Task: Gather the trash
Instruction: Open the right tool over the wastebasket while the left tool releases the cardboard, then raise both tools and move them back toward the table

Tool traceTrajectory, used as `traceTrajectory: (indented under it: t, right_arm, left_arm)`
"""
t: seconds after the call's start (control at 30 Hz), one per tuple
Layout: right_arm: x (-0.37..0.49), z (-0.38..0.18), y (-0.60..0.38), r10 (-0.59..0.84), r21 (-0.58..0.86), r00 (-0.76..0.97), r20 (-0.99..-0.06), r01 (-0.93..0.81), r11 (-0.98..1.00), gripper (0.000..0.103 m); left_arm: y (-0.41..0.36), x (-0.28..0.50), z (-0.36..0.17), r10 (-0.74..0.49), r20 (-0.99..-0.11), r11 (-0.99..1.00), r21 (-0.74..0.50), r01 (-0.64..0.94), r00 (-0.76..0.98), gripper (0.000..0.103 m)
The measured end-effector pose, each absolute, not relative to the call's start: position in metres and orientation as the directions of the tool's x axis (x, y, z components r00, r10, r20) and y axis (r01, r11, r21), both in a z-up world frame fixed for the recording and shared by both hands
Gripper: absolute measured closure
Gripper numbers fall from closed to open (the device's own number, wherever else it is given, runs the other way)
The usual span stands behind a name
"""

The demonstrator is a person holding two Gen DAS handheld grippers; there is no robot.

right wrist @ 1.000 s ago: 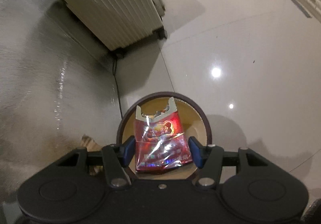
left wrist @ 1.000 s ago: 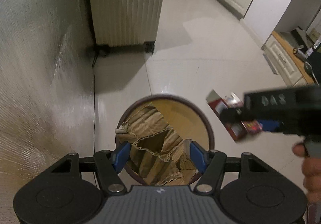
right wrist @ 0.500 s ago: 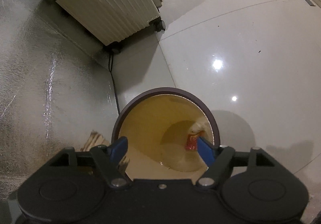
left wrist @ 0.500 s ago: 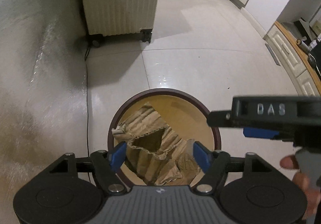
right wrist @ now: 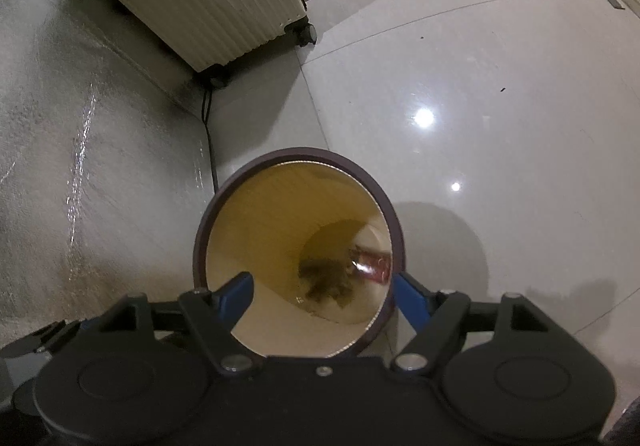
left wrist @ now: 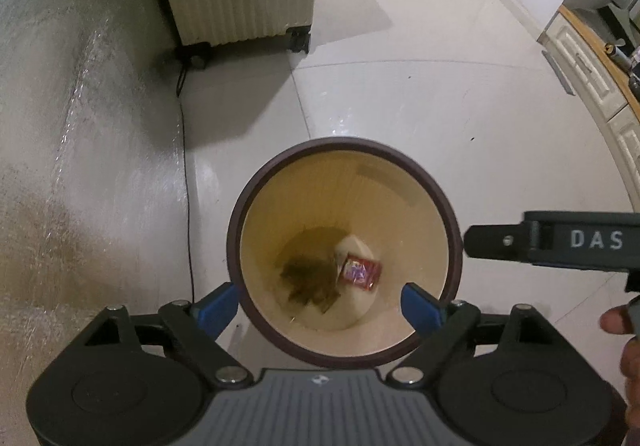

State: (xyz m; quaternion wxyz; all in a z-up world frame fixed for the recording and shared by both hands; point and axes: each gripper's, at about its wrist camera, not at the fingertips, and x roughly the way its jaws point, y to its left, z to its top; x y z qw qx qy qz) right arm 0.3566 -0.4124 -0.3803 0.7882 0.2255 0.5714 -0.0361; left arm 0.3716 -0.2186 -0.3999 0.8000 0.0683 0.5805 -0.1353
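We hold both grippers over the bin [left wrist: 450, 214]. Left gripper [left wrist: 328, 304]: fingers just widened, nothing between them. Right gripper [right wrist: 320, 296]: wide, empty. Cardboard scrap [left wrist: 310, 278] and red wrapper [left wrist: 360, 270] lie on the bin's bottom. Both drops look done; no other trash visible.

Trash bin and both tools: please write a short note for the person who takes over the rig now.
Left tool: open, nothing between its fingers; its jaws have just been opening.
Right tool: open and empty too; it opened within the last second.
Both hang over the trash bin, pointing down into it.
Done: crumpled cardboard and red wrapper lie on the bin's bottom, side by side.
Left: no other trash shows on the floor in these views; look around before the next pickup.
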Motion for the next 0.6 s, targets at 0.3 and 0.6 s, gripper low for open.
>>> traceTrajectory:
  t: [0.3,0.6]
  right_arm:
    - [0.342,-0.376,-0.412,0.187,0.296,0.341,-0.921,0.3,0.907,0.025]
    - [0.325,-0.362,-0.41,0.144,0.242,0.353,-0.925,0.251,0.937,0.011]
  left_arm:
    - [-0.207,0.365,-0.394,-0.13,-0.951,0.958,-0.048,0.282,0.28,0.014]
    - [-0.197,0.356,-0.381,-0.122,-0.952,0.963,-0.046,0.264,0.281,0.014]
